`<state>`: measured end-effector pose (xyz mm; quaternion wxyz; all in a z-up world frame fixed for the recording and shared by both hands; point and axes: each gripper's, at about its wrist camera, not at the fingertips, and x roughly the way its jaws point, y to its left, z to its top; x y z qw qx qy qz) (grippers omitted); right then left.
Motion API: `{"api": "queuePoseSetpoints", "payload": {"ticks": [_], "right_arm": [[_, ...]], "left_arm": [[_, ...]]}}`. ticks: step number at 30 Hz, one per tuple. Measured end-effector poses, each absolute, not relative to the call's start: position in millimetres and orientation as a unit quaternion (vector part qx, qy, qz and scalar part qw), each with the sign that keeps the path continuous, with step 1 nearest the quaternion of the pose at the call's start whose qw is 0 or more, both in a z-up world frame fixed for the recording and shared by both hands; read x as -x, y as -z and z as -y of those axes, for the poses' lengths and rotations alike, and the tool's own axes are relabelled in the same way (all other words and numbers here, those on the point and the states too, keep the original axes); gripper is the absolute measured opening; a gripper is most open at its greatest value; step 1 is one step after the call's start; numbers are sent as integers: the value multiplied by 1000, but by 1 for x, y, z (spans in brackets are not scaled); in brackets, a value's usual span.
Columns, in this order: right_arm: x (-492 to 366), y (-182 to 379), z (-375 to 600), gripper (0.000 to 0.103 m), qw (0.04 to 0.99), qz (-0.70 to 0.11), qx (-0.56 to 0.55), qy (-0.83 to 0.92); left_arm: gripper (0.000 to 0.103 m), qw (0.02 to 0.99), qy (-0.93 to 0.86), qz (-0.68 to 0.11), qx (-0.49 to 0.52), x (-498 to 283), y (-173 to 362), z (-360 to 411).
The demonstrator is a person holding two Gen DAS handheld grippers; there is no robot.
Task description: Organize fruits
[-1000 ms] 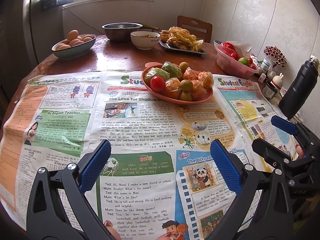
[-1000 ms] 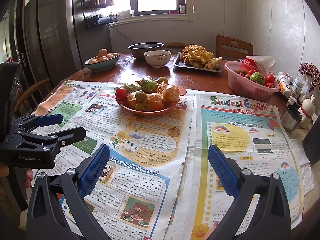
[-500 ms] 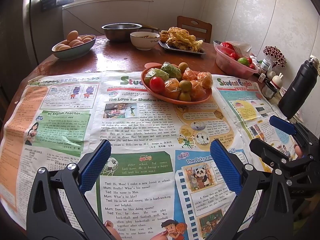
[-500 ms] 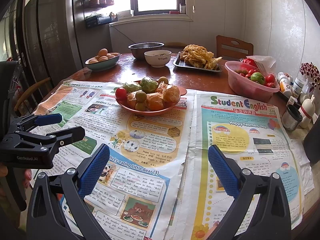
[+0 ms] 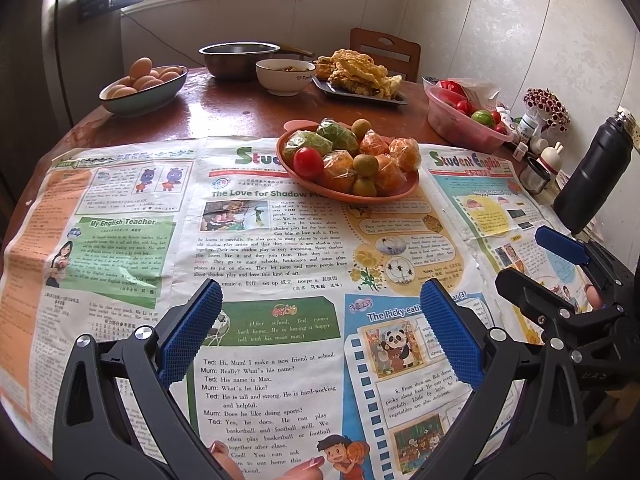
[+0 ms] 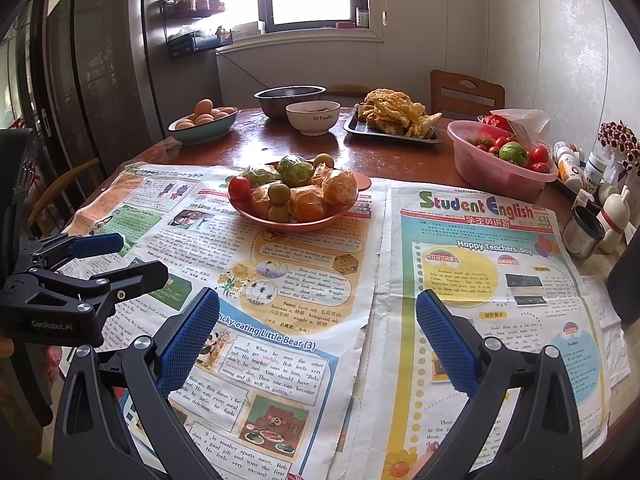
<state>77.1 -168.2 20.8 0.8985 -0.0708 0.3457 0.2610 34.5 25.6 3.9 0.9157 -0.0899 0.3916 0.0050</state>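
Fruit plate (image 5: 404,196) well ahead of left tongs (image 5: 320,336), right tongs (image 6: 318,340); both wide, empty.

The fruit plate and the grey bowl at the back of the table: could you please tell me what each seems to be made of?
The fruit plate looks like matte orange-pink plastic: even colour, dull rim, a small moulded tab at its far edge. The grey bowl looks like stainless steel: silvery, with soft reflections along its wall. Neither can be confirmed by sight alone.
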Motion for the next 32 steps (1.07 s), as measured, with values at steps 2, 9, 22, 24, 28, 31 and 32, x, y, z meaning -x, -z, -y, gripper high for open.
{"api": "queuePoseSetpoints", "payload": {"ticks": [2, 9, 22, 24, 28, 31, 32], "right_arm": [[-77, -21, 169, 99, 900, -344, 70, -259], [-78, -21, 171, 99, 901, -346, 69, -254], [-87, -15, 176, 99, 901, -354, 63, -242], [-90, -13, 178, 99, 901, -358, 63, -238], [-101, -8, 184, 99, 900, -367, 62, -228], [-119, -4, 194, 99, 900, -378, 62, -208], [-126, -3, 198, 99, 899, -382, 62, -203]], "left_arm": [[93, 917, -8, -391, 83, -34, -4, -25], [93, 913, -17, -397, 89, -34, -4, -27], [93, 928, -47, -359, 92, -28, -18, -33], [93, 932, -51, -348, 86, -27, -21, -34], [93, 929, -60, -357, 76, -35, -18, -46], [93, 919, -79, -378, 76, -48, -9, -70], [93, 916, -84, -384, 76, -53, -4, -81]]}}
